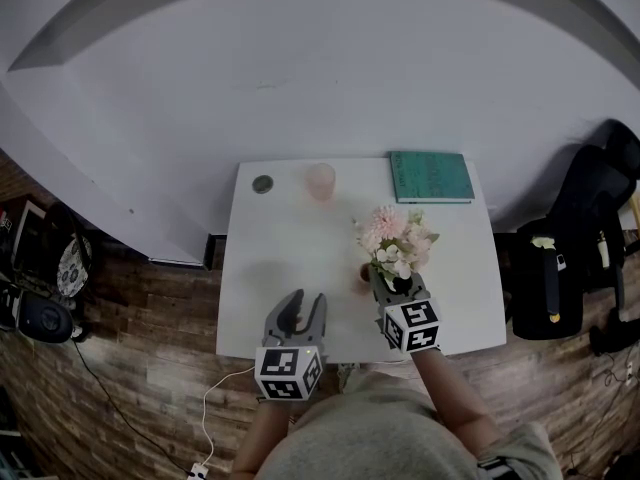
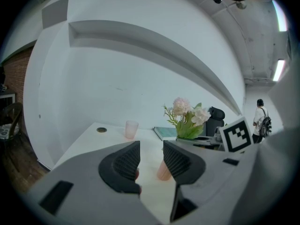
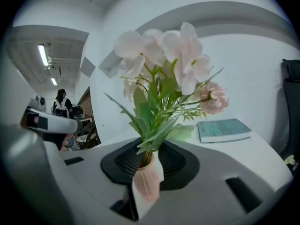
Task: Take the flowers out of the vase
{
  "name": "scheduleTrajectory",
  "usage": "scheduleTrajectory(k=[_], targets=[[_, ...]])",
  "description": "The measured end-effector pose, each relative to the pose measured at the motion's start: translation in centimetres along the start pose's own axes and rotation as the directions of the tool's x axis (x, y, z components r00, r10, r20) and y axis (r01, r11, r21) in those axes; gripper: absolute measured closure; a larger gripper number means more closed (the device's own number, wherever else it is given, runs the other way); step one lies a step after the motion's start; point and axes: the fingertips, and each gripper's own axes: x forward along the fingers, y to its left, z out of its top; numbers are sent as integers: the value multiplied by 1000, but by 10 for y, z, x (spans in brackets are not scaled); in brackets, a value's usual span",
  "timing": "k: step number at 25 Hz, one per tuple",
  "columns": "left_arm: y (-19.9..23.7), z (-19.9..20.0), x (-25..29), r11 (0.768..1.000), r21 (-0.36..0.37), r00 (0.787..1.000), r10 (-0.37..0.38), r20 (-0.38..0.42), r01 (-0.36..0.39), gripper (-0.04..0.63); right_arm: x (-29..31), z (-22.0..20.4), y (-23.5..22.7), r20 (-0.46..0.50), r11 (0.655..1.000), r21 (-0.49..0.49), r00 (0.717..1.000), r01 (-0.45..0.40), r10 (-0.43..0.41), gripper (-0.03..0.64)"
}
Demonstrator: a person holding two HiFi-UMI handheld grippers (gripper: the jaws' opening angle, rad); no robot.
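A bunch of pale pink and white flowers [image 1: 395, 238] with green leaves stands in a small ribbed pink vase [image 3: 147, 179] on the white table [image 1: 290, 248]. My right gripper [image 1: 398, 286] is under the blooms. In the right gripper view its pads [image 3: 125, 162] sit against the vase's sides just below the rim, so the gripper [image 3: 149, 165] is shut on the vase, with the stems [image 3: 154, 135] rising above them. My left gripper [image 1: 300, 308] hangs open and empty at the table's near edge, left of the vase. In its own view the gripper [image 2: 151, 161] shows bare table between its jaws.
A teal book [image 1: 432, 176] lies at the back right, a pink cup [image 1: 320, 180] and a dark round disc [image 1: 262, 184] at the back. A small pink shape [image 1: 362, 276] shows just left of my right fingers; it may be the vase's foot. A black chair [image 1: 590, 248] stands to the right.
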Motion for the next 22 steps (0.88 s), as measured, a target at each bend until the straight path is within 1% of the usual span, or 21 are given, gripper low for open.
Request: scheduleTrajectory(k=[4,11,22], targets=[[0,0,-1,1000,1,1000,1,1,-1,449,-1,-1,0,0,1000,3,1000,4,-4,540],[-2,0,-9,1000,6,1000,4,5,-4,449,-5,5,2,14,1000,-11,1000,9,-8,546],[-12,0,-32,1000,14,1000,-5,23,5,449,-23,33,5,78,998,-58,997,25,-20,549]])
